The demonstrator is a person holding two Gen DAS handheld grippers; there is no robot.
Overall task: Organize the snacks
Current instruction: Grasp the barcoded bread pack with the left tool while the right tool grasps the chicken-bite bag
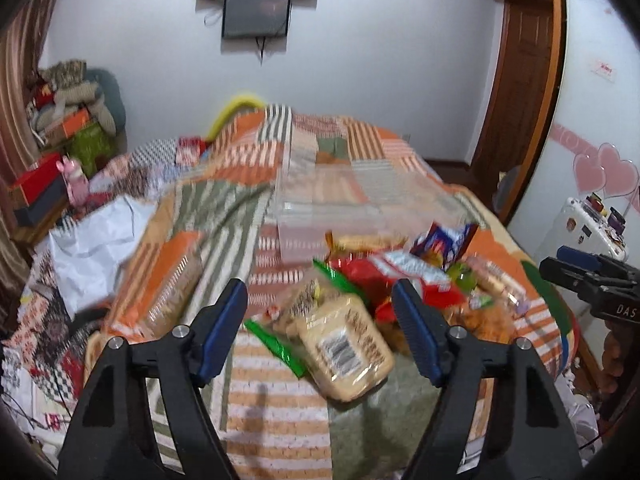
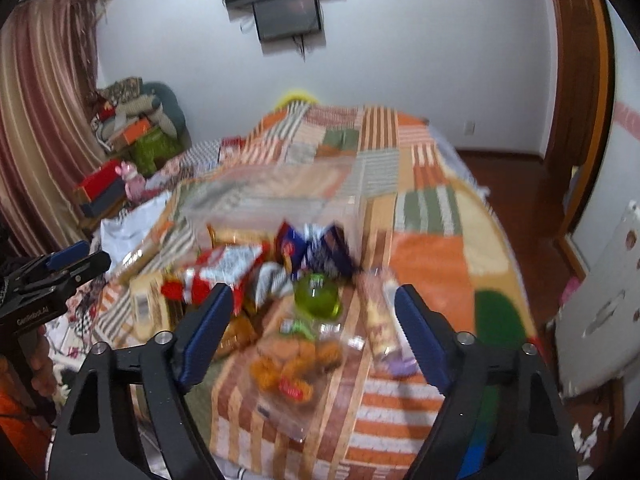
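A pile of snack packets lies on a patchwork bedspread (image 1: 224, 208). In the left wrist view my left gripper (image 1: 320, 312) is open and empty above a pale biscuit pack (image 1: 348, 348), with a red packet (image 1: 384, 276) and a blue packet (image 1: 444, 240) beyond. A clear plastic container (image 1: 320, 200) stands behind the pile. In the right wrist view my right gripper (image 2: 314, 316) is open and empty above a bag of orange snacks (image 2: 296, 364), a green jelly cup (image 2: 318, 296) and a long biscuit pack (image 2: 378, 316). Each gripper shows at the edge of the other's view.
A clear flat pack (image 1: 164, 288) lies left on the bed beside white crumpled paper (image 1: 92, 240). Boxes and clothes are stacked by the curtain at left (image 1: 64, 120). A white appliance (image 2: 600, 312) and a wooden door frame (image 2: 580, 80) stand at right.
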